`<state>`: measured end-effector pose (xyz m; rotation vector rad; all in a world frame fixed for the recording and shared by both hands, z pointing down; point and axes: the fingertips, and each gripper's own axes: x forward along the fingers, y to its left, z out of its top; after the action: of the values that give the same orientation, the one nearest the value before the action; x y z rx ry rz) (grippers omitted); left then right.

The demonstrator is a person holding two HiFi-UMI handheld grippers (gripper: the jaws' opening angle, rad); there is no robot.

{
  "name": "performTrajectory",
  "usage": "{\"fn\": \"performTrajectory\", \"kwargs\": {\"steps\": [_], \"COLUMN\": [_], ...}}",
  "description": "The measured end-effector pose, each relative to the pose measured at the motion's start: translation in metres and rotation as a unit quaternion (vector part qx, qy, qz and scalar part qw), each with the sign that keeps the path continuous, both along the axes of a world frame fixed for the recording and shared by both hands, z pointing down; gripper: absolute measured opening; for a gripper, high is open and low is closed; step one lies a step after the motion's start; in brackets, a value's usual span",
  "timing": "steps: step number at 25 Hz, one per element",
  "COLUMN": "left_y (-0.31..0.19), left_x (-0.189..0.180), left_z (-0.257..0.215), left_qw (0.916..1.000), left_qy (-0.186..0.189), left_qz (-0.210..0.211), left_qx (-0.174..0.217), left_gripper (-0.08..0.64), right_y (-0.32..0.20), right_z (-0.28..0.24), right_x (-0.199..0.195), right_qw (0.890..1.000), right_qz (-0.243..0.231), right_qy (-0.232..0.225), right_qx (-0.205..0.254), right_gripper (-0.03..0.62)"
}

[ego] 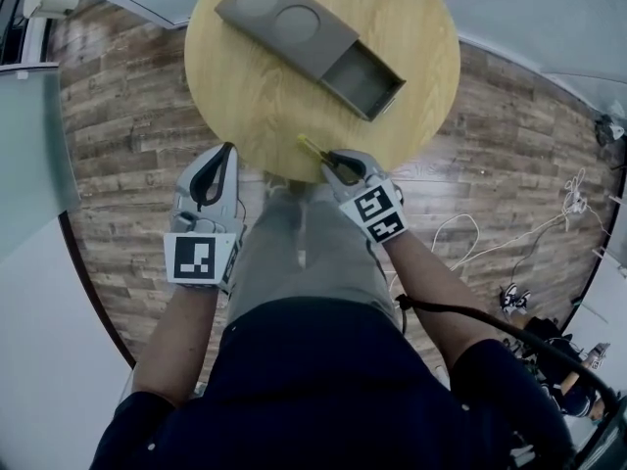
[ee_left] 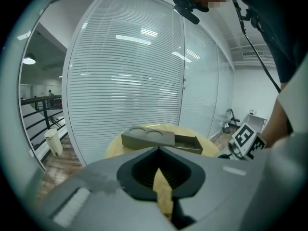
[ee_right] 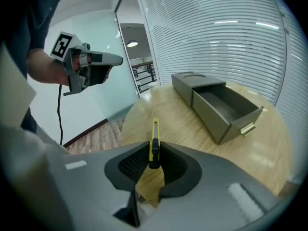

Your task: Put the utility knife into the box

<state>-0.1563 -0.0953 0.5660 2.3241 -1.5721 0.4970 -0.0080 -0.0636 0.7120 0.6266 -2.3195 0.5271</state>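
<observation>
A yellow utility knife [ego: 312, 148] lies at the near edge of the round wooden table [ego: 265, 116]. My right gripper [ego: 333, 160] is shut on its black rear end. In the right gripper view the knife [ee_right: 155, 137] points forward out of the right gripper [ee_right: 154, 152], its blade end over the tabletop. The grey box [ego: 284, 23] sits at the far side of the table, its drawer [ego: 364, 79] pulled open and empty. My left gripper [ego: 229, 151] is shut on nothing, held just off the table's near left edge.
The box top has two round recesses [ego: 274, 13]. The table stands on a wood-plank floor [ego: 127, 116]. Cables [ego: 460, 233] lie on the floor at the right. Window blinds [ee_left: 125, 57] stand behind the table.
</observation>
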Motion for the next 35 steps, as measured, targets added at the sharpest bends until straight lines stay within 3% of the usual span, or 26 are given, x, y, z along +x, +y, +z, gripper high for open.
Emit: {"fn": "performTrajectory", "kwargs": {"steps": [10,13,19,29,35], "left_y": [-0.025,-0.027,-0.032,-0.037,-0.045], "left_x": [-0.008,-0.014,0.000,0.013,0.022], "left_z": [-0.083,-0.106,-0.141,-0.190,-0.202], "left_qw": [0.9974,0.9961,0.9946,0.9888,0.9886], "left_qy": [-0.005,-0.004,-0.011,-0.023,-0.013], "left_qz": [0.013,0.000,0.017,0.015,0.009], "left_qx": [0.071,0.088,0.102,0.147,0.150], "left_gripper": [0.003,0.003,0.003,0.003,0.003], "right_y": [-0.037,-0.042,-0.059,-0.067,-0.078], "right_z": [-0.087,-0.119,-0.179,-0.241,-0.255], "right_x": [0.004,0.016,0.049,0.077,0.092], "right_qw": [0.997,0.995,0.989,0.982,0.980], "right_qz": [0.054,0.077,0.110,0.122,0.125], "right_qy": [-0.028,-0.031,-0.052,-0.076,-0.079], "right_qx": [0.037,0.049,0.079,0.123,0.134], "right_gripper": [0.072,0.074,0.074,0.074,0.074]}}
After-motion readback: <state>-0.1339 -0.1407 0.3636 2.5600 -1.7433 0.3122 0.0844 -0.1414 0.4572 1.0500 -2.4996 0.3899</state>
